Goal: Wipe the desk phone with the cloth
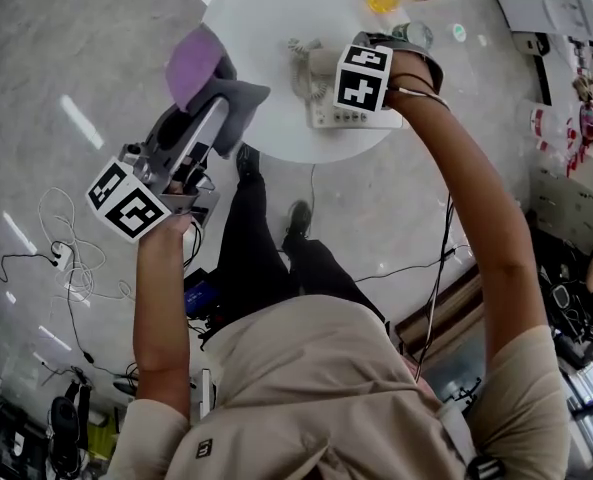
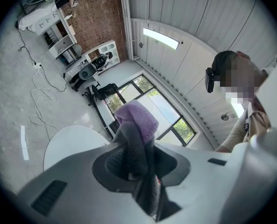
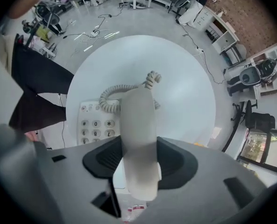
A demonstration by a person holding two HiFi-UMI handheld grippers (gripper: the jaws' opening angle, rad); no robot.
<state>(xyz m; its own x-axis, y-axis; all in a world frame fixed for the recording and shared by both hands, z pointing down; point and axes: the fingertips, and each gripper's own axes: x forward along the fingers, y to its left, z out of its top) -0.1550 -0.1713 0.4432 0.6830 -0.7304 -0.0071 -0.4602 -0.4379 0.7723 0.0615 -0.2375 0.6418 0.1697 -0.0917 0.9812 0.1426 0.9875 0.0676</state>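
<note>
Both grippers are busy, one in each of the person's hands. Left gripper (image 1: 214,108) is squeezed tight on the cloth (image 1: 204,63). That cloth is purple on one side and grey on the other. It sticks up out of the jaws in a soft lump, and in the left gripper view (image 2: 138,164) the cloth (image 2: 137,120) fills the gap between them. It is held up by the left edge of the round white table (image 1: 261,13) and is not touching the phone.

The right gripper (image 1: 328,66) is clamped on the handset (image 1: 321,63). In the right gripper view (image 3: 139,162) the pale handset (image 3: 138,125) sits snug between the two dark pads and points away from the camera. The curly cord (image 3: 117,94) loops off behind it.

The phone base (image 3: 94,125) lies flat on the table (image 3: 185,78), near the edge closest to the person. Its number buttons show just left of the handset. From the head view the phone base (image 1: 351,116) is partly under the right gripper's marker cube.

Some yellow things (image 1: 381,0) sit on the far side of the table, well away from the phone. White cables (image 1: 66,258) lie curled on the grey floor to the person's left.
</note>
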